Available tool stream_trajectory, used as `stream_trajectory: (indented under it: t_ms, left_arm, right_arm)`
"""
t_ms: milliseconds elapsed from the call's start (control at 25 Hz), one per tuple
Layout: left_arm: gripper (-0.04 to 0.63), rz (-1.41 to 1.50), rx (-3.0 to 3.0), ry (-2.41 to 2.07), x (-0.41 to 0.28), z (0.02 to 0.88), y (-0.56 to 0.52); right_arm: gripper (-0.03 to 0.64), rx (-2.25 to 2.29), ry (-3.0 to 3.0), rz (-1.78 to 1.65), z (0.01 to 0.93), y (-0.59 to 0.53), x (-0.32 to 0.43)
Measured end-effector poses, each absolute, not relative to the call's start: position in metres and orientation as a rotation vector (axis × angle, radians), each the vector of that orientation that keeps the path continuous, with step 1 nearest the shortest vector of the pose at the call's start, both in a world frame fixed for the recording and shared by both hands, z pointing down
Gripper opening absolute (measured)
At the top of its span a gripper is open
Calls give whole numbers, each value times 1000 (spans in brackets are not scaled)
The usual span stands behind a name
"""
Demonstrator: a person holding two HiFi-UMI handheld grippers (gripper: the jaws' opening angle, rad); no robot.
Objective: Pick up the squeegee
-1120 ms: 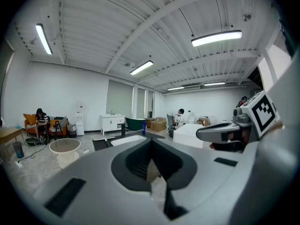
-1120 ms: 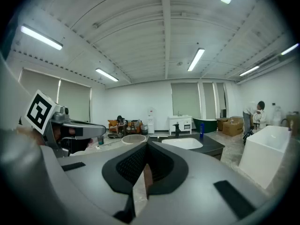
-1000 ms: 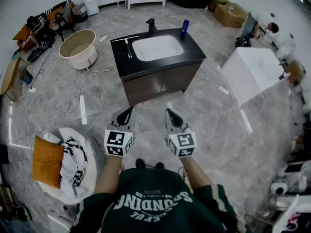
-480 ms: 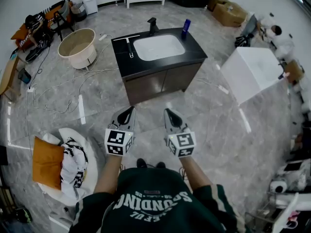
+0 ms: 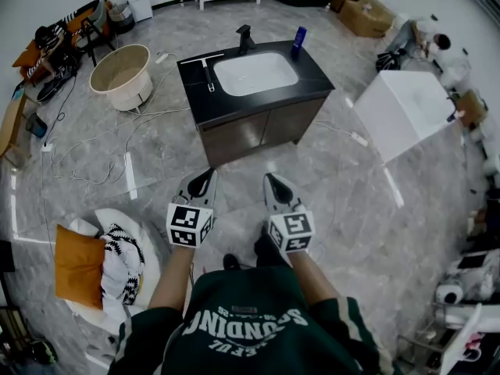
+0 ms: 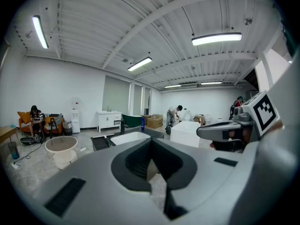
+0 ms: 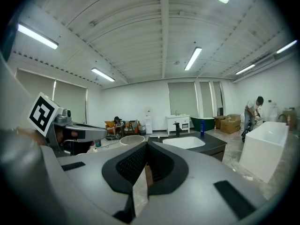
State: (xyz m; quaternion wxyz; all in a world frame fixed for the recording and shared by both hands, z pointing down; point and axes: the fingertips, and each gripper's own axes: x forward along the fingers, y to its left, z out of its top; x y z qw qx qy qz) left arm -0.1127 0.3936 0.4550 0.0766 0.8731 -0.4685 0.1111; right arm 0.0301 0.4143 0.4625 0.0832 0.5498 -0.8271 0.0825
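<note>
The squeegee (image 5: 206,70) lies flat on the left part of the black vanity top (image 5: 312,76), beside the white sink basin (image 5: 255,73); it has a pale bar and a thin handle that points toward me. In the left gripper view the squeegee (image 6: 105,139) shows far off, on the counter. My left gripper (image 5: 201,184) and right gripper (image 5: 274,186) are held side by side above the floor, well short of the vanity. Both are shut and hold nothing. Each points at the vanity: left gripper (image 6: 151,165), right gripper (image 7: 144,170).
A black faucet (image 5: 244,39) and a blue bottle (image 5: 298,41) stand at the back of the counter. A round beige tub (image 5: 121,76) sits to the left, a white bathtub (image 5: 406,112) to the right. Cables (image 5: 94,155) trail over the floor. A cushioned seat (image 5: 94,260) lies near left.
I have stepped a little toward the vanity, and a dark shoe now shows between the grippers. Both grippers have shifted slightly lower in the head view and stay shut.
</note>
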Motion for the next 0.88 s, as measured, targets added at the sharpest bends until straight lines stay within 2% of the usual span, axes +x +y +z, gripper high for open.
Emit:
stream_trajectory:
  t_ms: [400,880]
  left_arm:
    - [2,357,2609,-1403,-99,462,338]
    - [2,371,2510,-1503,-58,471,207]
  right_arm:
    - [2,1672,-2471,286,470,359,53]
    - [2,1540,-2546,295,474,215,92]
